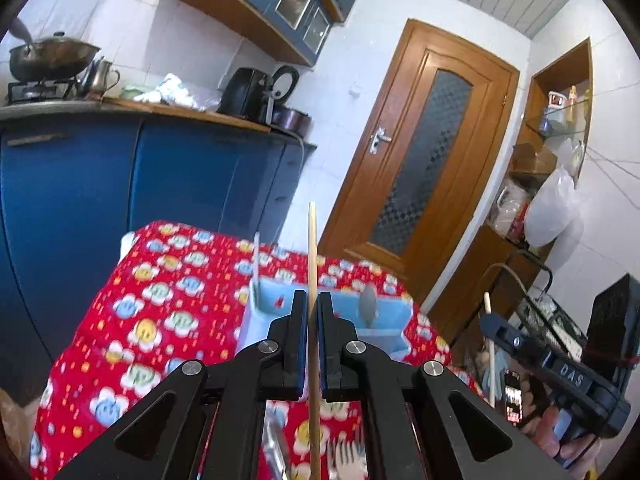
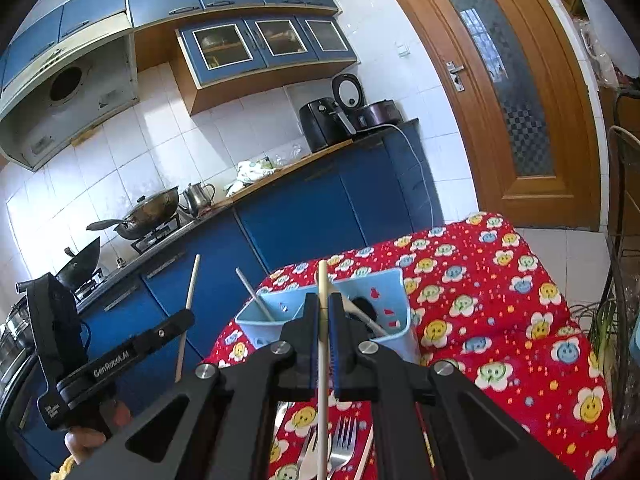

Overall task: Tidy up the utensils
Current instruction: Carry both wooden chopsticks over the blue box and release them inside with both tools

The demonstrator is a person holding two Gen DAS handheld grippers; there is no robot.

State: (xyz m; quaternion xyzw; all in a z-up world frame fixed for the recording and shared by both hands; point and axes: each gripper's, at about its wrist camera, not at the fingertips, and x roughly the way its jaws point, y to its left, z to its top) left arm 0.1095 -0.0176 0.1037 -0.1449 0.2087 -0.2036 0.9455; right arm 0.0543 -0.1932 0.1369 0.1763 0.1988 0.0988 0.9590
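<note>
Here we are holding one chopstick in each gripper, both lifted above the table (image 2: 532,264). The left gripper (image 1: 313,304) is pinching a tan chopstick (image 1: 312,248) between nearly closed jaws, stick upright along the fingers, so the lower end can drop straight down. The right gripper (image 2: 323,306) is gripping a pale chopstick (image 2: 322,280) the same way, jaws closed on it.

The holder (image 2: 392,300), a light-blue caddy with compartments, is standing on the red cloth just ahead of both grippers. It is already carrying a thin stick (image 2: 256,296) in its left compartment and a spoon (image 1: 368,304) in another, so sorting looks partly done.

Forks (image 2: 344,440) are lying flat on the cloth below the right gripper, not yet sorted.

We are judging the upright grip as chosen for vertical insertion; which compartment each chopstick is aimed at, we cannot tell.
</note>
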